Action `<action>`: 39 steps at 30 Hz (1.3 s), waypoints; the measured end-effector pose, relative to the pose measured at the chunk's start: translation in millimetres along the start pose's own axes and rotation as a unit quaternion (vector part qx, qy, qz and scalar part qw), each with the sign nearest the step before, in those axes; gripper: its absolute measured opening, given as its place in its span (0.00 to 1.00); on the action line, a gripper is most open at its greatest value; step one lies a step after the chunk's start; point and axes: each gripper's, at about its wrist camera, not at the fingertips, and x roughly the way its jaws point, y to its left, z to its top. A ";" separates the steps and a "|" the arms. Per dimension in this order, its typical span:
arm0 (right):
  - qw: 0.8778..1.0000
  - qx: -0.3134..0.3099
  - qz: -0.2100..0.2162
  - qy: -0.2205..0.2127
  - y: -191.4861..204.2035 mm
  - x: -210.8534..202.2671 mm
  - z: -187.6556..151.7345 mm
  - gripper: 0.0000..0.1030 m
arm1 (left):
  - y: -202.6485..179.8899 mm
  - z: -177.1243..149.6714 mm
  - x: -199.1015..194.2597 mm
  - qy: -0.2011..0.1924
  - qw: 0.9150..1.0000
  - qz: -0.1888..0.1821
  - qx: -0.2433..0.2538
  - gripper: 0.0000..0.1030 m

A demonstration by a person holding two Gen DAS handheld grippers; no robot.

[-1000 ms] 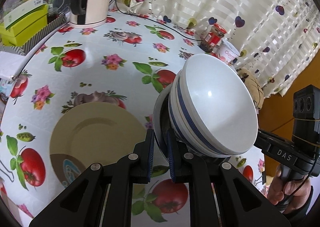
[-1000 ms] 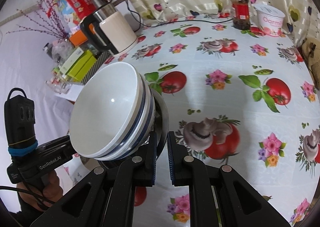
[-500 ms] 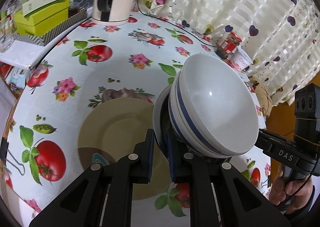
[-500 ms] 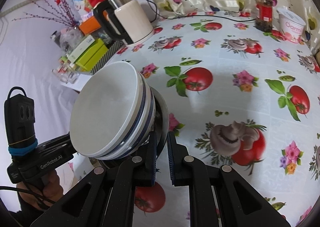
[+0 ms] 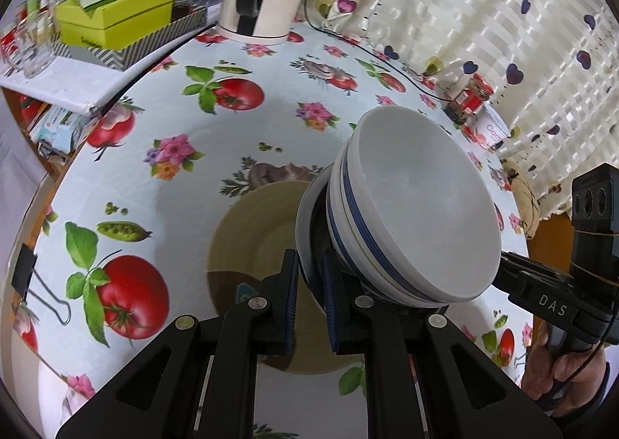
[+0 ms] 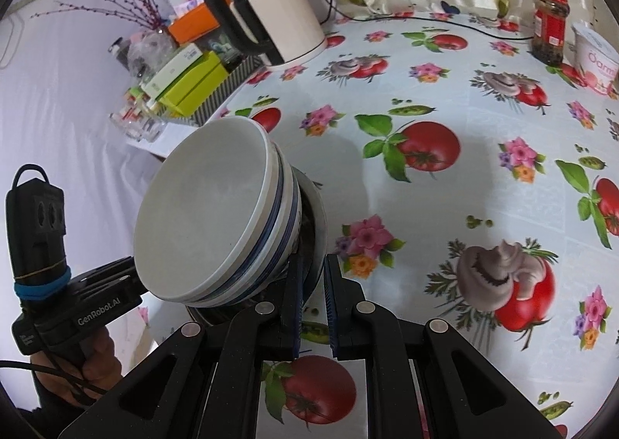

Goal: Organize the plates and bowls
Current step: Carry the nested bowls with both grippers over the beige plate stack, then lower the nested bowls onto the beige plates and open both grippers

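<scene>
carry | my left gripper (image 5: 310, 298) and right gripper (image 6: 312, 305) each pinch the white plate (image 5: 305, 230) bearing the stacked bowls (image 5: 418, 207) | stack has travelled over the tan plate (image 5: 255, 241), probably clear of it | set-down next

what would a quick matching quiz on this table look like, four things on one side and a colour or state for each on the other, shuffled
Things:
1. stacked bowls
2. tan plate
3. jar
4. kettle

Colour or state:
a. lying flat on the tablecloth
b. red lid, dark contents
c. white with blue bands, carried on a plate gripped at its rim by both grippers
d. cream body, black handle

Pairs: 1-c, 2-a, 3-b, 4-d
</scene>
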 end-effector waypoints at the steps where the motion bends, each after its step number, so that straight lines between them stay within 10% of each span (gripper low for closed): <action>1: 1.000 -0.001 0.001 0.002 1.6 1.8 0.0 0.10 | 2.4 -0.9 -0.2 0.000 1.000 0.002 -0.002 0.12; 39: 0.998 -0.031 0.012 0.046 22.7 35.6 -0.4 0.21 | 32.5 -11.3 -8.1 -0.016 0.999 0.024 -0.032 0.13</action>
